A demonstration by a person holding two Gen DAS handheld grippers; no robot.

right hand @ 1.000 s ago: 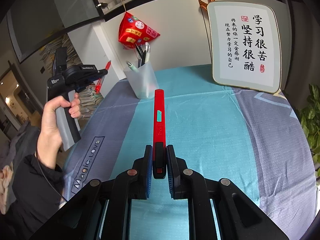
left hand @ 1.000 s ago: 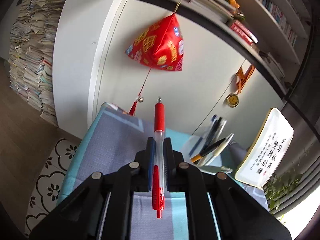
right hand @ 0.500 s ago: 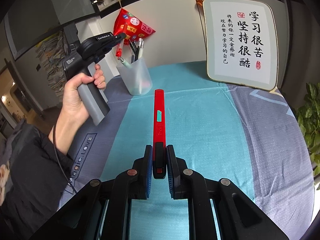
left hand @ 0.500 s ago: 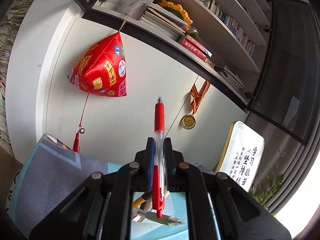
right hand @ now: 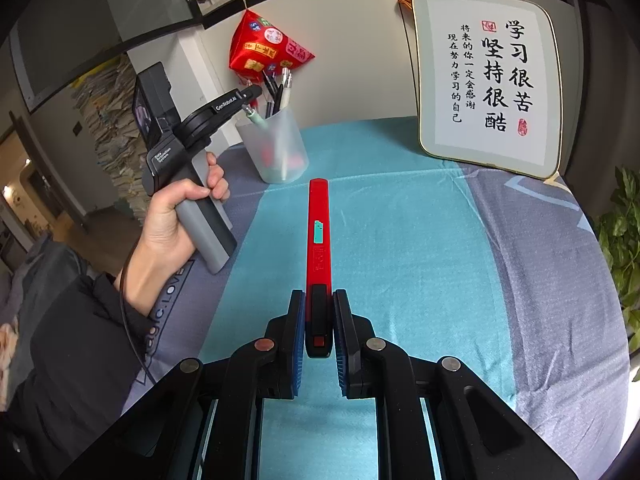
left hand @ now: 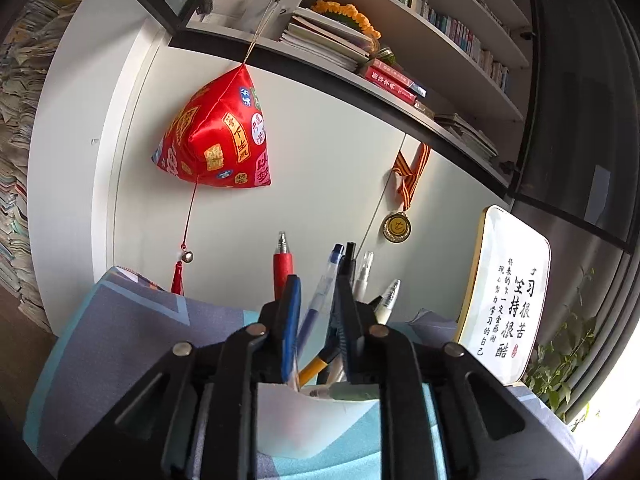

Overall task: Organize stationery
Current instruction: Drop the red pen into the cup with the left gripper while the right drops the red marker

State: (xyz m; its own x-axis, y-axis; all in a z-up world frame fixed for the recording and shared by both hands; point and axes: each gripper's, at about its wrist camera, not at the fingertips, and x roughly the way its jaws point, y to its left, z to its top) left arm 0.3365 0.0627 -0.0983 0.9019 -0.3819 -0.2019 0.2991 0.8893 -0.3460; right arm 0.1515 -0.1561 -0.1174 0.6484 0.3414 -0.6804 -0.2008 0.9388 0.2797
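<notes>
My left gripper (left hand: pixel 319 280) hovers right over the translucent pen cup (left hand: pixel 316 420), and its jaws are opening. The red pen (left hand: pixel 283 264) has left the pads and stands tip-up in the cup, just behind the left finger. Several other pens (left hand: pixel 362 280) stand there too. In the right wrist view a hand holds the left gripper (right hand: pixel 250 94) at the cup (right hand: pixel 276 148). My right gripper (right hand: pixel 318 296) is shut on the rear end of a red utility knife (right hand: pixel 318 232), which points forward above the teal tablecloth (right hand: pixel 400 240).
A framed calligraphy plaque (right hand: pixel 486 80) leans on the wall at the back right. A red hanging ornament (left hand: pixel 216 140) and a medal (left hand: pixel 397 226) hang above the cup. A plant (right hand: pixel 624 232) stands at the right edge. Paper stacks (right hand: pixel 112 120) rise at the left.
The left gripper came over the cup and sank toward it; its jaws parted and the red pen slid out into the cup. The right gripper and knife kept still.
</notes>
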